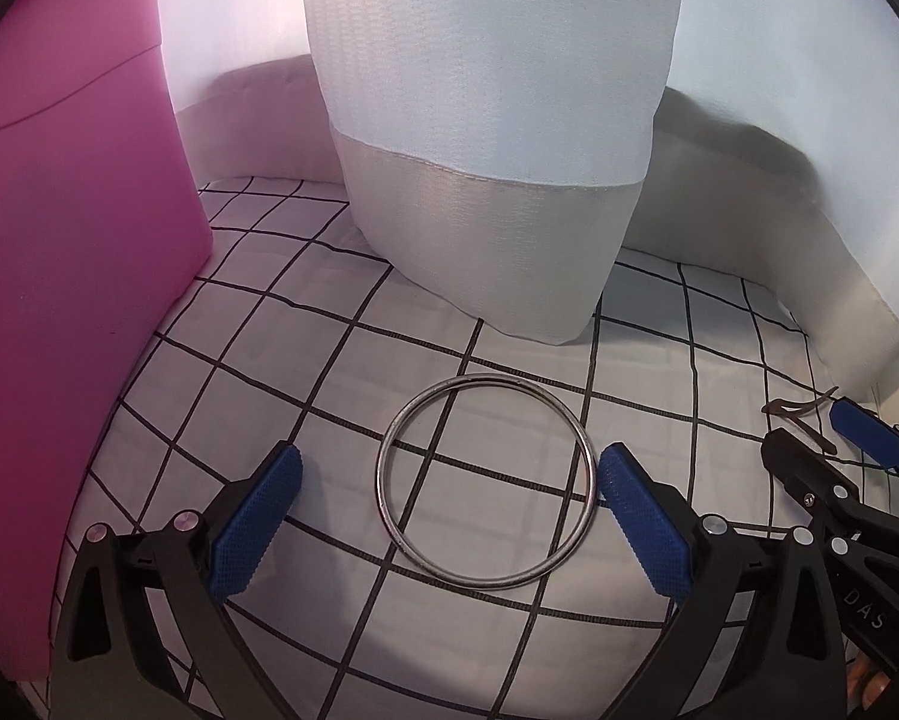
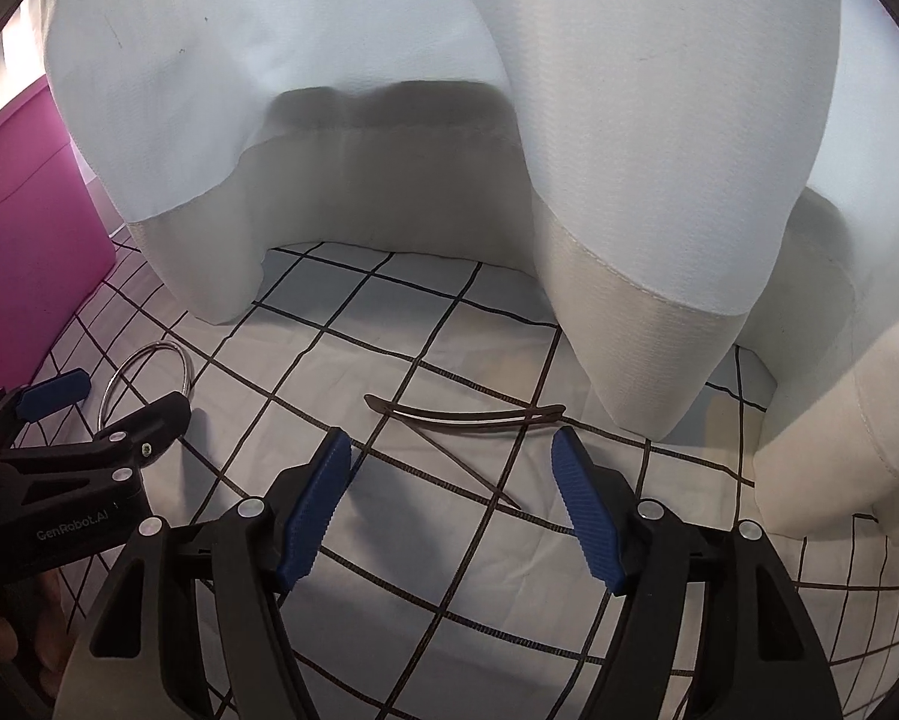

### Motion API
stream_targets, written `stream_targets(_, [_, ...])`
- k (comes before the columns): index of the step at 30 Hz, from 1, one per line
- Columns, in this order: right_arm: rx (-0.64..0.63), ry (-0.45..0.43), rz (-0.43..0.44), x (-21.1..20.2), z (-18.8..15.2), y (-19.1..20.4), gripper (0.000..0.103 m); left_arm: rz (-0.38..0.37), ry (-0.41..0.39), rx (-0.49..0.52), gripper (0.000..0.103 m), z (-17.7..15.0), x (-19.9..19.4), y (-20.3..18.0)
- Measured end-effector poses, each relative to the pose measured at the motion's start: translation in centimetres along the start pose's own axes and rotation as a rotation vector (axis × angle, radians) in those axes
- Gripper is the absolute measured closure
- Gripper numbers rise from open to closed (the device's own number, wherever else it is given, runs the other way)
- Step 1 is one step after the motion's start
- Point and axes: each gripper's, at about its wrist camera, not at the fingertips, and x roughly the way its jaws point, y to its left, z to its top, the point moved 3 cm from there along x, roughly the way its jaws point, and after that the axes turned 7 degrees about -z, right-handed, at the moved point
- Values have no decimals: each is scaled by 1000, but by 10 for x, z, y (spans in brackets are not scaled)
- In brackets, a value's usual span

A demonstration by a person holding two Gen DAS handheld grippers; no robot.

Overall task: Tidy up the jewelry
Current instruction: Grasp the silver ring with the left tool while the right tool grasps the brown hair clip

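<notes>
My left claw (image 1: 449,516) gapes empty around a thin, stiff, likely slippery bangle (image 1: 485,483), best pinched across its rim; my right claw (image 2: 452,504) stands open over a slender, light hairpin (image 2: 467,417).

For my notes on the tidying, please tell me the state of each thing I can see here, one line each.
Metal bangle: lying flat on the checked cloth, not gripped.
Brown hair clip: lying on the cloth, not gripped.
Left gripper: open, fingers either side of the bangle, apart from it.
Right gripper: open, empty, just short of the clip.
Pink box: standing on the cloth, untouched.
White curtain: hanging, hem on the cloth.
</notes>
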Motion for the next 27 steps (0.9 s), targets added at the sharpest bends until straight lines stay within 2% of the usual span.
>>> stream_targets(9, [-12, -7, -9, 6, 5, 8, 33, -3, 0, 5, 8, 13, 8, -3])
stream_targets(12, [-17, -10, -5, 4, 5, 9, 36, -6, -9, 9, 22, 14, 5, -4])
stream_targets(13, [-23, -13, 0, 3, 5, 10, 38, -11, -13, 15, 29, 10, 2, -5])
stream_targets(14, [-34, -16, 1, 3, 5, 14, 43, -13, -16, 22, 32, 10, 2, -6])
stream_targets(16, [-50, -19, 14, 2, 4, 20, 51, -15, -17, 23, 33, 10, 2, -5])
stream_targets(17, [-54, -21, 19, 1, 4, 21, 59, -15, -17, 22, 33, 11, 2, -4])
stream_targets(18, [-56, -26, 23, 0, 4, 23, 72, -12, -18, 20, 33, 10, 1, -4])
stream_targets(21, [-37, -31, 39, -1, 3, 19, 98, -9, -22, 12, 33, 7, -2, 0])
stream_targets(23, [-15, -32, 63, -2, 1, 13, 102, -7, -22, 10, 33, 3, -4, 2])
stream_targets(27, [-5, -43, 91, -6, -1, 12, 102, -10, -18, -6, 33, -5, -13, 3])
